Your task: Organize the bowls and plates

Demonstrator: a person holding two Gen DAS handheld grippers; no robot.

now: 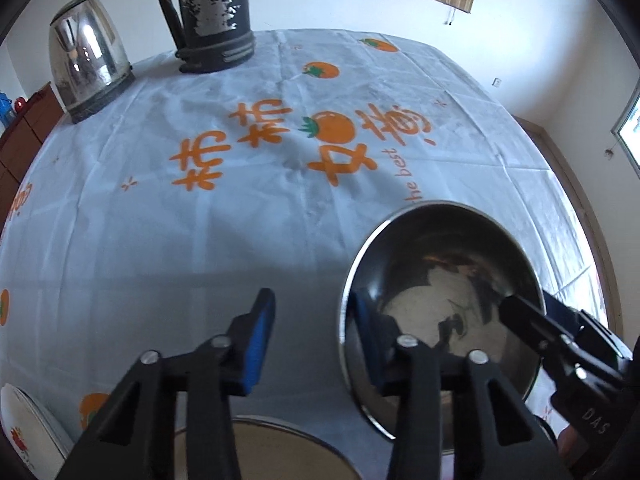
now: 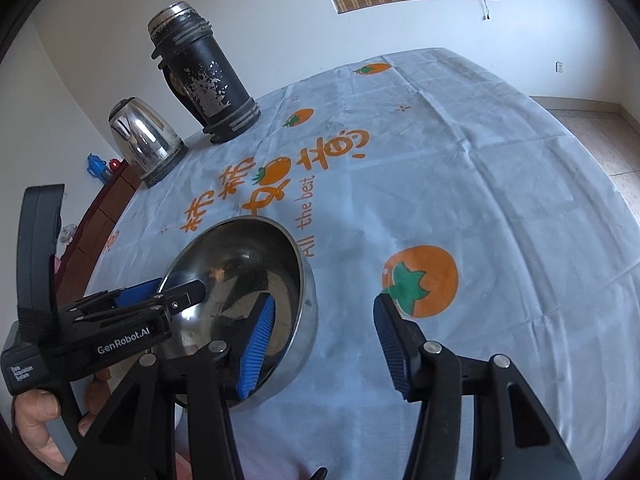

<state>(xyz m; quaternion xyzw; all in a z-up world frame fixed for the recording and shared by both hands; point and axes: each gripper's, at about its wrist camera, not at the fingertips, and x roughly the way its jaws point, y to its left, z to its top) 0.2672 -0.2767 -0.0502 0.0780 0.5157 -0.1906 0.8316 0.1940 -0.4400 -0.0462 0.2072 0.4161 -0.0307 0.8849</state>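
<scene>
A steel bowl (image 1: 440, 280) (image 2: 248, 276) is tilted above the tablecloth. Both grippers straddle its rim, each with one finger inside and one outside. My left gripper (image 1: 312, 344) is open wide, its right finger (image 1: 368, 340) inside the bowl's left rim; it shows in the right wrist view (image 2: 160, 294) at the bowl's left edge. My right gripper (image 2: 324, 344) is open wide, its left pad (image 2: 258, 346) inside the bowl; it shows in the left wrist view (image 1: 536, 312) at the bowl's right rim. A second steel dish (image 1: 276, 452) lies below the left gripper. A white plate (image 1: 28, 432) lies at the left edge.
A steel kettle (image 1: 88, 60) (image 2: 144, 140) and a black thermos (image 1: 212, 16) (image 2: 204, 72) stand at the table's far left. The round table carries a pale cloth (image 1: 200, 220) (image 2: 460, 184) with orange prints. A wooden cabinet (image 1: 20, 140) stands beyond the left edge.
</scene>
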